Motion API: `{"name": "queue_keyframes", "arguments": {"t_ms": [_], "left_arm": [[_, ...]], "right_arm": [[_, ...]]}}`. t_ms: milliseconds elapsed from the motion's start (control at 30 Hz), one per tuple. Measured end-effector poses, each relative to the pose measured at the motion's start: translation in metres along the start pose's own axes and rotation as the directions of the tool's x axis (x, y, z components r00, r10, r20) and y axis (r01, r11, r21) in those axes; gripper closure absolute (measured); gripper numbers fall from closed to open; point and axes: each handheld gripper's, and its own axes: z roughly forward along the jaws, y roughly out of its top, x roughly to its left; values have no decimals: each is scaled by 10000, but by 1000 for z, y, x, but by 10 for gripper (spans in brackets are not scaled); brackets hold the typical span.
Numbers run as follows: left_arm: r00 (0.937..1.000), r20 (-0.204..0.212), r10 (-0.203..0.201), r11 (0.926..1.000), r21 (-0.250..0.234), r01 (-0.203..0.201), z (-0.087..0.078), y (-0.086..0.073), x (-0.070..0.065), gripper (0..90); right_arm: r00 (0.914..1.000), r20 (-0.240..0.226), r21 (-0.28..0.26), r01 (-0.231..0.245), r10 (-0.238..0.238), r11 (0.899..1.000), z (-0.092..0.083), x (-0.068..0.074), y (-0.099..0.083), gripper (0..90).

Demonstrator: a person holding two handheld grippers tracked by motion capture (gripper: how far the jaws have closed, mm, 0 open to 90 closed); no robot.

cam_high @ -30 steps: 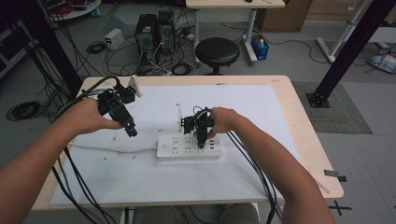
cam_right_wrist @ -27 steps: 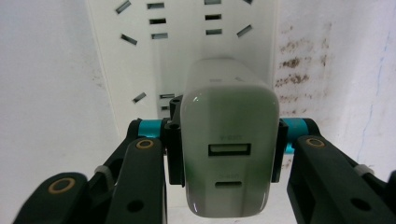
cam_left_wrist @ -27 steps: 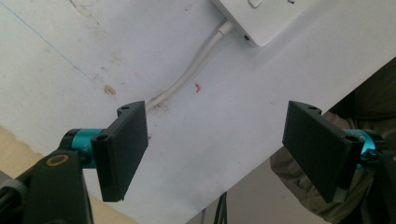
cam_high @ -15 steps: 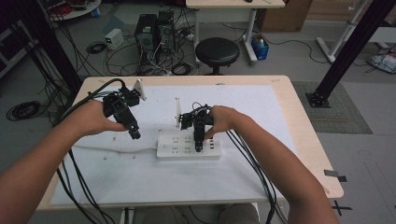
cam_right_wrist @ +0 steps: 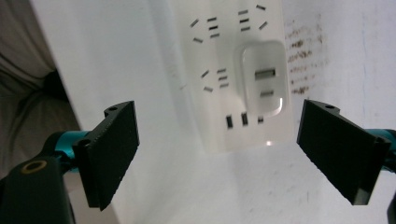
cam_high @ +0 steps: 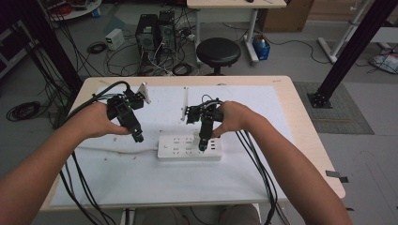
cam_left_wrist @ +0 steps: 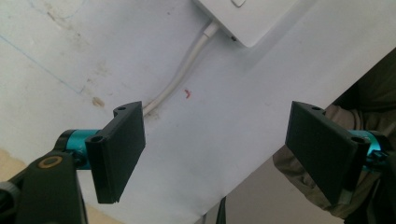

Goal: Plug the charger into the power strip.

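1. I had my right tongs [cam_high: 202, 149] just opening, nothing between them, above the white rectangular plastic power strip [cam_high: 187, 147] on the surface.
2. A white plastic charger plug [cam_right_wrist: 262, 77] sat in that strip.
3. My left tongs [cam_high: 139, 138] hung left of the strip, jaws just opening, empty.

In my left gripper view the white plastic power strip [cam_left_wrist: 247, 18] is cut off by the top edge; only one corner and its white cable [cam_left_wrist: 180, 77] show. In my right gripper view its far end runs past the top edge. From the high view, its socket markings are too small to read.
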Motion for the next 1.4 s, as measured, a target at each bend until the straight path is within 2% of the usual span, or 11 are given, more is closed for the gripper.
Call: {"name": "queue_keyframes", "arguments": {"t_ms": [33, 133, 233, 267, 433, 600, 867, 1033, 1167, 1300, 1400], "left_arm": [[9997, -165, 200, 9998, -33, -200, -2, 3, -5, 200], [9995, -251, 188, 9996, -197, -193, -3, 7, -10, 200], [9990, -287, 343, 9991, -240, -350, -6, 9, -11, 200], [9991, -264, 322, 9989, -318, -331, -7, 10, -13, 200], [9984, -459, 317, 9981, -518, -341, -16, 11, -15, 200], [9983, -523, 271, 9978, -598, -302, -25, 12, -18, 200], [9975, -638, 293, 9971, -685, -337, -37, 10, -26, 200], [9972, -700, 275, 9968, -727, -326, -41, 9, -27, 200], [9974, -673, 266, 9969, -722, -315, -41, 9, -28, 200], [9972, -691, 284, 9973, -661, -330, -41, 9, -28, 200], [9972, -676, 307, 9972, -656, -351, -41, 10, -29, 200]], "right_arm": [[9992, 249, -57, -299, 300, 9995, -14, 4, -11, 124], [9949, 386, -117, -929, 933, 9956, -32, 8, -29, 125], [9914, 560, -141, -1176, 1182, 9930, -40, 8, -43, 125], [9848, 680, -93, -1593, 1595, 9872, -48, 9, -56, 125], [9657, 697, -296, -2486, 2501, 9682, -65, 13, -87, 125], [9534, 855, -287, -2880, 2894, 9572, -71, 17, -106, 125], [9392, 1004, -256, -3274, 3283, 9445, -71, 15, -117, 125], [9396, 1053, -250, -3248, 3256, 9454, -69, 15, -113, 125], [9484, 1081, -168, -2981, 2981, 9544, -68, 15, -111, 125], [9424, 1086, -123, -3169, 3163, 9484, -68, 15, -111, 125], [9431, 1060, -122, -3155, 3150, 9488, -69, 15, -113, 125]]}}
